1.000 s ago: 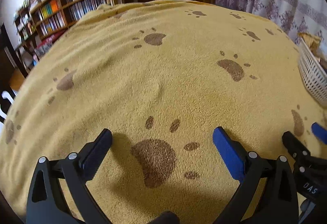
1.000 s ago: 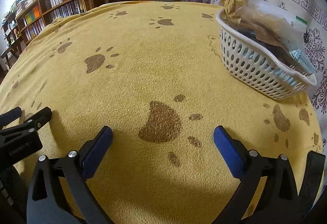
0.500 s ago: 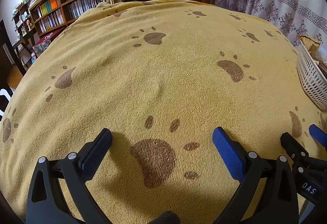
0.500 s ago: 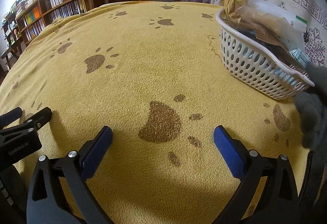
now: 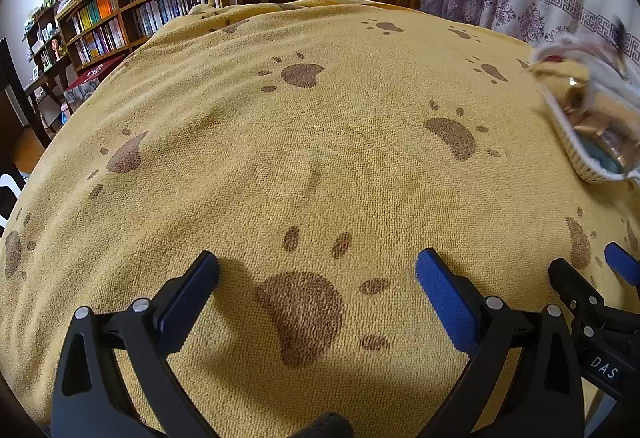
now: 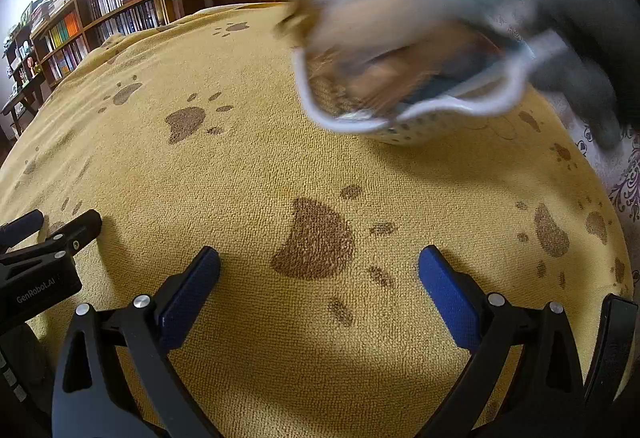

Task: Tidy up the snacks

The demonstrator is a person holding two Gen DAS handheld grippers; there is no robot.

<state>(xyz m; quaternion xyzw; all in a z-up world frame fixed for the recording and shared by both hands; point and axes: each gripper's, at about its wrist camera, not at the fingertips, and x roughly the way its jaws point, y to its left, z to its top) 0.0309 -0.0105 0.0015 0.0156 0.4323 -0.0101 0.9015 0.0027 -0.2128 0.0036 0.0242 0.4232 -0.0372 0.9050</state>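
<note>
R gripper [image 6: 319, 278] jaws wide apart, empty, low over paw-print blanket [image 6: 240, 178]; L gripper [image 5: 316, 278] same, just beside it. Basket [image 6: 400, 118] w/ snacks [image 6: 380, 50] sits fwd-right of R, tipped, motion-blurred, long axis approx left-right. R arm nearer. R view shows gloved hand [image 6: 580, 78] on basket's far rim; L view only catches basket edge [image 5: 576, 154] at far right

White perforated basket [image 6: 404, 126] of snacks [image 6: 384, 38], tipped up.
Basket is blurred, tilted with its opening facing the near side, low edge on the yellow paw-print blanket [image 6: 240, 174]; packets inside indistinct, brownish and teal.
</note>
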